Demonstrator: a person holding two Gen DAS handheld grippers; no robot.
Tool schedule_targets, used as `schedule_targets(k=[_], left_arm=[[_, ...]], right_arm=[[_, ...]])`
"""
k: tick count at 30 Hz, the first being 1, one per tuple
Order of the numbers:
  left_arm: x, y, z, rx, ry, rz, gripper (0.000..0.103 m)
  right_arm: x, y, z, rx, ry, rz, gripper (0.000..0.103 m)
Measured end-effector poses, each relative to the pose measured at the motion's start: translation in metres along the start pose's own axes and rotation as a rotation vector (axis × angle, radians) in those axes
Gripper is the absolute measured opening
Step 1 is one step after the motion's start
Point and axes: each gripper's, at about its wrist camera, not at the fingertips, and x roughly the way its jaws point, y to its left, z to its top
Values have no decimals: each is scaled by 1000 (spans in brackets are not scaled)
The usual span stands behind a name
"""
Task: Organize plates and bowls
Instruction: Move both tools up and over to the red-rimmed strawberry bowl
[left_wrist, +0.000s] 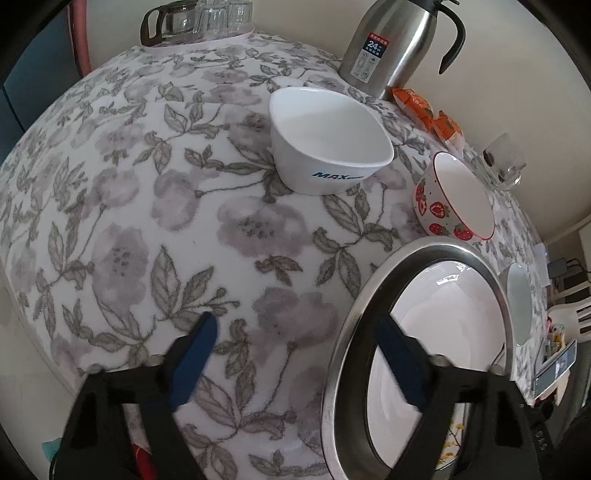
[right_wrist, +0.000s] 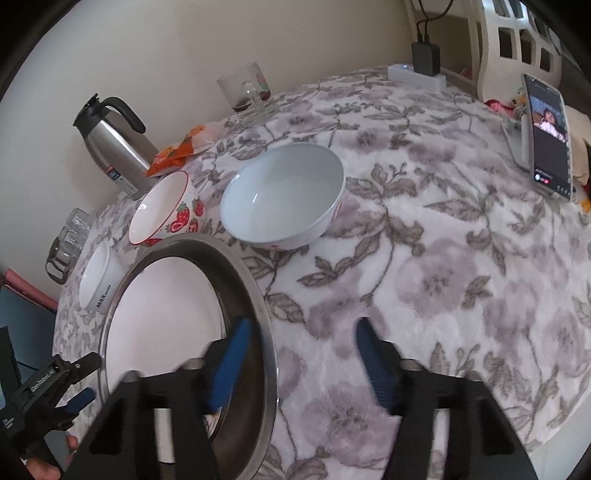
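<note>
A white plate (left_wrist: 443, 314) lies inside a wide steel dish (left_wrist: 343, 332) at the table's near edge; both also show in the right wrist view, the plate (right_wrist: 162, 306) and the dish (right_wrist: 258, 295). My left gripper (left_wrist: 295, 332) is open, straddling the dish's left rim. My right gripper (right_wrist: 303, 332) is open, straddling the dish's right rim. A white "MAX" bowl (left_wrist: 328, 144), a strawberry bowl (left_wrist: 454, 195) and a pale blue bowl (right_wrist: 284, 195) stand beyond, upright and empty.
A steel thermos jug (left_wrist: 391, 40), orange snack packets (left_wrist: 424, 110), a glass mug (right_wrist: 247, 92), a glass pot with cups (left_wrist: 195, 18), a propped phone (right_wrist: 546, 136) and a charger (right_wrist: 424, 62) ring the floral-clothed table (left_wrist: 147, 184).
</note>
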Motion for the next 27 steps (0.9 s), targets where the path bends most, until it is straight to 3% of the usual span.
schedule_targets(k=[3, 9, 15, 27], left_arm=[[0, 2, 0, -12, 3, -28, 68], [-1, -3, 0, 2, 6, -91, 44], [7, -10, -1, 15, 52, -140, 20], [5, -13, 6, 19, 10, -170, 18]], right_arm=[[1, 1, -1, 3, 10, 41, 34], [0, 12, -3, -40, 8, 70, 13], [-1, 15, -4, -60, 2, 63, 11], [1, 17, 0, -82, -15, 46, 11]])
